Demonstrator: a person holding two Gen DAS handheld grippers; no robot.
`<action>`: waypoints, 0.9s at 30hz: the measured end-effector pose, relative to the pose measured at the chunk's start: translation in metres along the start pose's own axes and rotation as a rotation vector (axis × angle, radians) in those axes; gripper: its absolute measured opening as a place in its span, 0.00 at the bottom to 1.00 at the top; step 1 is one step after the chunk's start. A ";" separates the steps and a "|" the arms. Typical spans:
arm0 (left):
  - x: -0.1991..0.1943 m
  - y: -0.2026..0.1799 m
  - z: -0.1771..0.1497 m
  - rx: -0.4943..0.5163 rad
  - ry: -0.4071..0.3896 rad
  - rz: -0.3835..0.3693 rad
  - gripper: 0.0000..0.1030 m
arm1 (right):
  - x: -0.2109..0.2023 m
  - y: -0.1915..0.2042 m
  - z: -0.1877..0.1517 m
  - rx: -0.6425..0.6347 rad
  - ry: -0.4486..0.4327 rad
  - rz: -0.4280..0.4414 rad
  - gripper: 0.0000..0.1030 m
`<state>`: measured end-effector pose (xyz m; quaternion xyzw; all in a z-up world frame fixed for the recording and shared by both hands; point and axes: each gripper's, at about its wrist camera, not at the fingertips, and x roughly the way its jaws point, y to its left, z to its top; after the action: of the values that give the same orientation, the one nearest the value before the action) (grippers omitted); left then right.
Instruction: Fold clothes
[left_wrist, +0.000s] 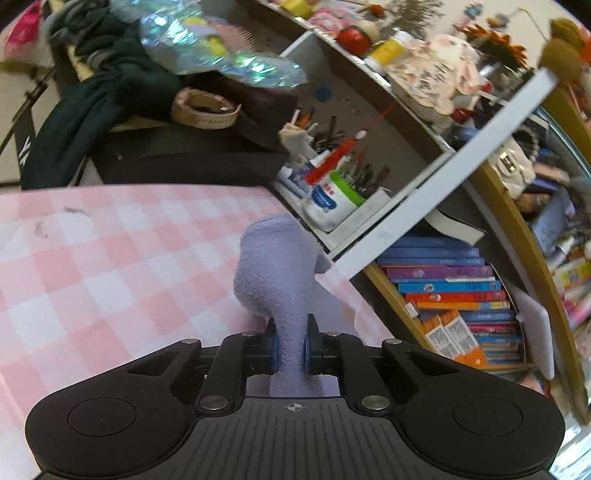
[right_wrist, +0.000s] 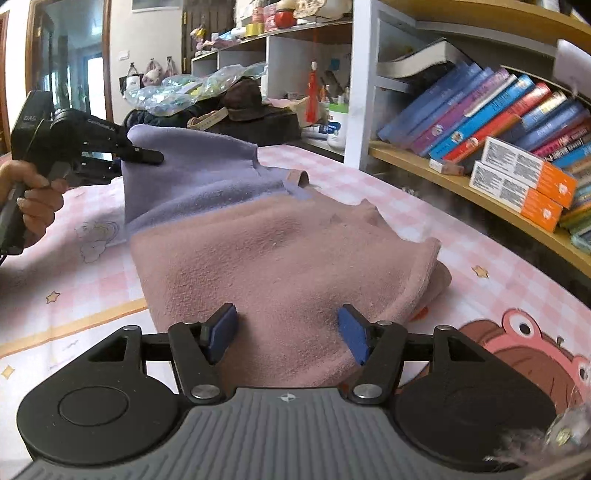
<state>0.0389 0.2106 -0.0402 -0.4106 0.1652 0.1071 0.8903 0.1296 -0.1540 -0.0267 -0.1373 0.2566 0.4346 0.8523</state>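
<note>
The left claw (left_wrist: 289, 345) is clamped on a bunched portion of the lilac part of a two-tone fleece garment (right_wrist: 266, 251), lilac above and dusty pink below. In the right wrist view, the left claw holds that lilac portion raised off the pink-and-white checked counter cover (left_wrist: 110, 258), so the fabric stands up in a peak. The right claw (right_wrist: 288, 332) has its blue-padded fingers (right_wrist: 221, 330) apart, hovering over the near edge of the pink portion and gripping nothing.

**Step in hand (judgement).** A fold of the lilac end is in progress: one end is lifted while the body of the garment rests on the counter. Whether this portion is being carried over the pink body or drawn outward to flatten it cannot be determined.

**Next move (judgement).** The lifted fabric must be brought down under control, without dragging the pink body out of place. The right claw is positioned to hold or pinch the near edge as an anchor.

**Condition of the garment.** Thick, soft fleece with a nubby surface. The pink portion lies in a rounded, slightly doubled heap at the middle of the counter, near a bookshelf (right_wrist: 480, 110), with its right edge (right_wrist: 424, 266) rolled under.
</note>
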 end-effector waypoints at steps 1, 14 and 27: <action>0.003 0.002 0.000 -0.007 0.007 -0.001 0.15 | 0.000 -0.001 -0.001 0.003 -0.003 0.007 0.58; 0.026 0.020 -0.004 -0.073 0.043 -0.011 0.22 | -0.006 -0.016 0.005 0.025 -0.022 0.043 0.49; 0.022 0.014 -0.004 -0.050 0.029 -0.022 0.22 | -0.007 -0.049 0.001 -0.015 0.006 0.117 0.51</action>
<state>0.0535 0.2174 -0.0609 -0.4360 0.1711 0.0955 0.8783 0.1664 -0.1873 -0.0212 -0.1298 0.2635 0.4854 0.8235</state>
